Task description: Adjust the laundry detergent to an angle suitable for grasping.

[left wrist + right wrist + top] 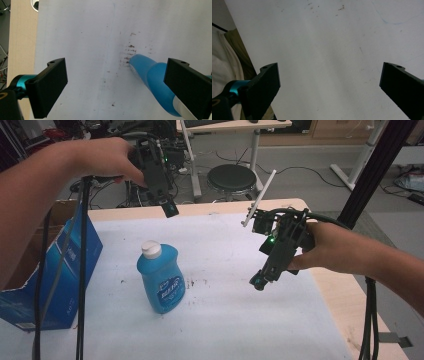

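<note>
while you hold both tools above the table, the blue bottle point(161, 279) with a white cap point(150, 249) stands upright on the white sheet point(225, 310), near its middle and left of centre in the high view. your left gripper point(170, 209) is raised over the far edge of the table, beyond the bottle and well apart from it; in the left gripper view point(115, 87) its jaws are spread wide with nothing between them, and the bottle point(155, 82) appears beside the right-hand jaw, over a patch of brown specks point(128, 52) on the sheet. your right gripper point(258, 282) hangs tilted downward to the right of the bottle, clear of it; in the right gripper view point(329, 85) its jaws also stand wide apart over bare sheet. a blue cardboard box point(50, 285) sits at the left edge of the table, near the bottle but not touching it. a black stool point(231, 177) stands on the floor beyond the table.
</note>
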Motion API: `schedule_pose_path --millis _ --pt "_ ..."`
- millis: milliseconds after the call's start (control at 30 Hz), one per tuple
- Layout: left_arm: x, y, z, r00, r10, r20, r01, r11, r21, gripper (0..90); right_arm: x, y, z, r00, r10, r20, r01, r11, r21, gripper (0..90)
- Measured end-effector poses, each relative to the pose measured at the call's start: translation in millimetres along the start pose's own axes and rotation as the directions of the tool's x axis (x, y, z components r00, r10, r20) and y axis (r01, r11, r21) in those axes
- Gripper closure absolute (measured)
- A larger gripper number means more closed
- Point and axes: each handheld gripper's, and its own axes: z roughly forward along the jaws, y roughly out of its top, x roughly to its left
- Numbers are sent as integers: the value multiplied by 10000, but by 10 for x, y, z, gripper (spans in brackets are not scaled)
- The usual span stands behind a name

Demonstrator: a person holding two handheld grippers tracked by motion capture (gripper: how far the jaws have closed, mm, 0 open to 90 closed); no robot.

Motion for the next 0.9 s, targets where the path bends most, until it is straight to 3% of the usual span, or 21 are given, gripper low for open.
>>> schedule_pose_path --millis 233,900 --pt "-16 21 -23 10000 48 41 -47 9997 -246 51 6 -8 -17 10000 2 -55 -3 10000 -79 21" --pt "-16 -9 -51 10000 4 -4 -4 9994 -337 51 14 -5 -28 10000 -37 -27 37 9998 -184 21"
